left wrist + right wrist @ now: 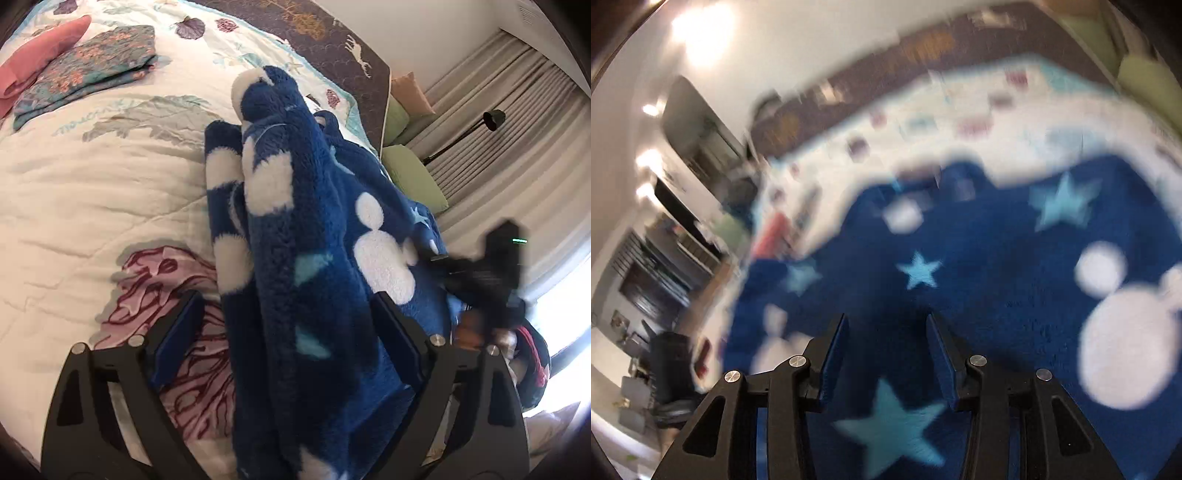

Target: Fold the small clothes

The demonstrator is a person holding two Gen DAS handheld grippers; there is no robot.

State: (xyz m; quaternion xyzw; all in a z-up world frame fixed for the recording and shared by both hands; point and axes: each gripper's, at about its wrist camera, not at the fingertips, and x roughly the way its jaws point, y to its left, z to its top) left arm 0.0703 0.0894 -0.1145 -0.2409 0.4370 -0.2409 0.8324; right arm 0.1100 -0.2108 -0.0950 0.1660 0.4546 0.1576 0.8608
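Blue fleece garment (317, 258) with white blobs and pale stars lies bunched on the bed's quilt (92, 192). Left hand-held gripper (291, 332): jaws wide, a thick fold of fleece between them; pad contact on the right side unclear. Right hand-held gripper (886, 354): jaws partly apart over the fleece, view blurred. Folded floral cloth (88, 70) and pink cloth (40, 48) lie well apart at the far left of the quilt.

L tongs (288, 332) spread wide, R tongs (886, 347) part-open, both angled down.
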